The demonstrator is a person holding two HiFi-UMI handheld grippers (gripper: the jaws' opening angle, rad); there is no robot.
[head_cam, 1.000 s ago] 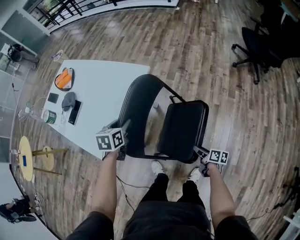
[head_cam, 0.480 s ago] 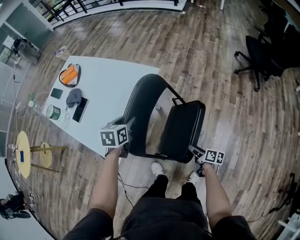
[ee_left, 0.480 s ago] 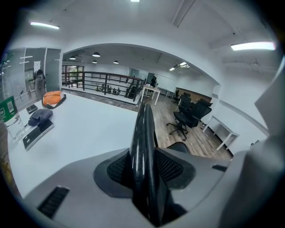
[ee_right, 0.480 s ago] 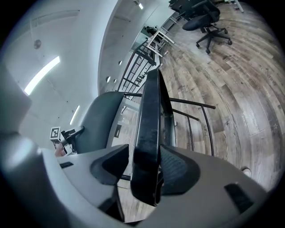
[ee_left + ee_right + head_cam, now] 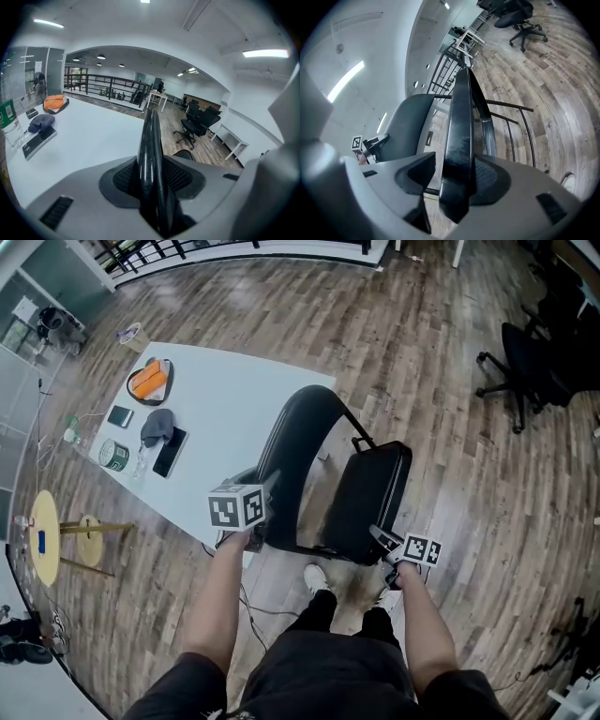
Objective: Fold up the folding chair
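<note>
The black folding chair stands in front of me by the white table (image 5: pixel 225 399). Its curved backrest (image 5: pixel 298 442) is upright and its padded seat (image 5: pixel 367 502) is tipped steeply up toward it. My left gripper (image 5: pixel 264 486) is shut on the backrest's side edge (image 5: pixel 151 154), which runs up between both pads in the left gripper view. My right gripper (image 5: pixel 380 538) is shut on the seat's front edge (image 5: pixel 461 117). The right gripper view also shows the backrest (image 5: pixel 405 126) and the thin frame tubes (image 5: pixel 511 122) behind the seat.
On the table lie an orange pouch (image 5: pixel 150 382), a grey cap (image 5: pixel 156 426), a dark phone (image 5: pixel 170 453) and a green can (image 5: pixel 113 455). A yellow stool (image 5: pixel 42 538) stands at the left and a black office chair (image 5: pixel 534 367) at the far right. My feet (image 5: pixel 317 577) are under the chair.
My right gripper has moved left and up with the seat's front edge, and the seat stands steeper and closer to the backrest. The left gripper has kept its hold on the backrest.
</note>
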